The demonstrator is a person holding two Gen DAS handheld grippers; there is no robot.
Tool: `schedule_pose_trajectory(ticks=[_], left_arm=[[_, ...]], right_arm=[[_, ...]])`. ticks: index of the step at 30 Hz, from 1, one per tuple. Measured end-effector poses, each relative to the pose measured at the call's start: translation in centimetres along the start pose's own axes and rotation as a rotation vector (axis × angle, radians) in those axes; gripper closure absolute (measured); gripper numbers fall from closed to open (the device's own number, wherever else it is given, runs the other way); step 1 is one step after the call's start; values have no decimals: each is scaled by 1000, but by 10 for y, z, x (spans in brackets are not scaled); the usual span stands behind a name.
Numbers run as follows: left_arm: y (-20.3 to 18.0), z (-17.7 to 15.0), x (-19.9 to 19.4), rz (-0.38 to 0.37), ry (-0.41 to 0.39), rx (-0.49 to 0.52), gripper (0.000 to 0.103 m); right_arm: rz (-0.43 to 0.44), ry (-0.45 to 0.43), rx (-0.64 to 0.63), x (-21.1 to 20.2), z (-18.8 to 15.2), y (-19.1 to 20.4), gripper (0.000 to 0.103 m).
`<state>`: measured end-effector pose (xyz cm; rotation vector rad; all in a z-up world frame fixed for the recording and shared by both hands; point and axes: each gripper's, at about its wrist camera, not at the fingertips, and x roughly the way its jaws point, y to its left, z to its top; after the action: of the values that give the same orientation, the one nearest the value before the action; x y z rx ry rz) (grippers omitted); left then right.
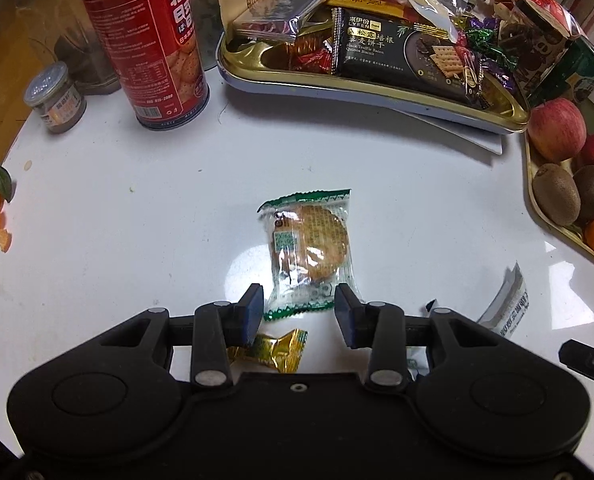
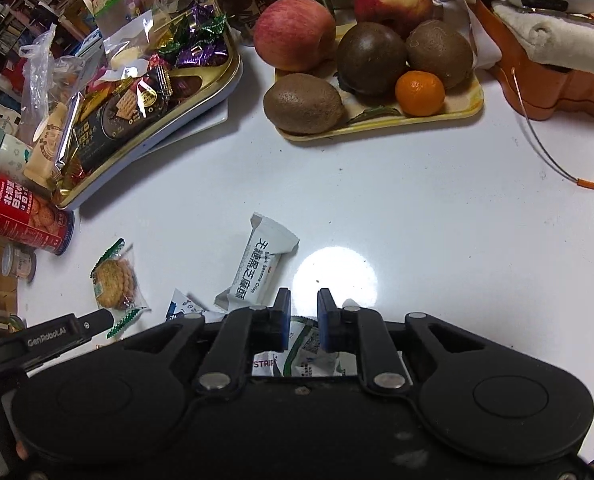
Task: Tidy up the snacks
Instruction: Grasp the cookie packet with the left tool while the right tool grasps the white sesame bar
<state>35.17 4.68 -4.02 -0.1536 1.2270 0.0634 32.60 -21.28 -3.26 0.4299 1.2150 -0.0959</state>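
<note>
A white table (image 1: 137, 216) fills the room's middle, cluttered along its far edge. A gold tray (image 1: 377, 92) piled with snacks sits beside a red biscuit can (image 1: 145, 44), with a fruit tray (image 2: 377, 128) to the right. The left gripper (image 1: 299, 308) hangs over a clear-wrapped cookie (image 1: 309, 248), jaws spread either side of the wrapper's near end, not pinching it. The right gripper (image 2: 303, 316) has its jaws pressed together with nothing visibly between them, just beside a white sesame bar (image 2: 257, 268). A gold candy (image 1: 277, 350) lies under the left gripper.
</note>
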Motion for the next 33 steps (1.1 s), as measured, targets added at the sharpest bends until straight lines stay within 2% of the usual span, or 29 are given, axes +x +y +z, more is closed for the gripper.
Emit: schedule_pose_trajectory(ticks=[4,6,8,12,20,24,25,27,28,33], left_arm=[[-6,11,9,-15,6,20,54],[-10,16,11,-14,-15,32,54],[-14,22,14,0,-29,42,48],[-15,27,20,31,-44,48,47],[-9,29,30,36,-20,18,45],[-10,28,43,53,5,21,42],[-12,25,44,71,-13,27,39],[-14,23,44,72,-29,39,41],[-15,22,44,62,-32,45,46],[-21,15,40,46,-30,63,47]], right_arm=[[1,3,48,-3,4,-12,74],[9,16,85,-2,5,-16,74],[23,31,102,1,6,-18,74],[3,28,76,4,5,-12,74],[-10,4,34,5,5,-5,74],[6,-1,33,4,4,-4,74],[9,-3,32,4,4,-3,74],[15,-8,28,3,4,-2,73],[18,-10,27,3,4,-2,72],[34,-32,59,10,6,4,65]])
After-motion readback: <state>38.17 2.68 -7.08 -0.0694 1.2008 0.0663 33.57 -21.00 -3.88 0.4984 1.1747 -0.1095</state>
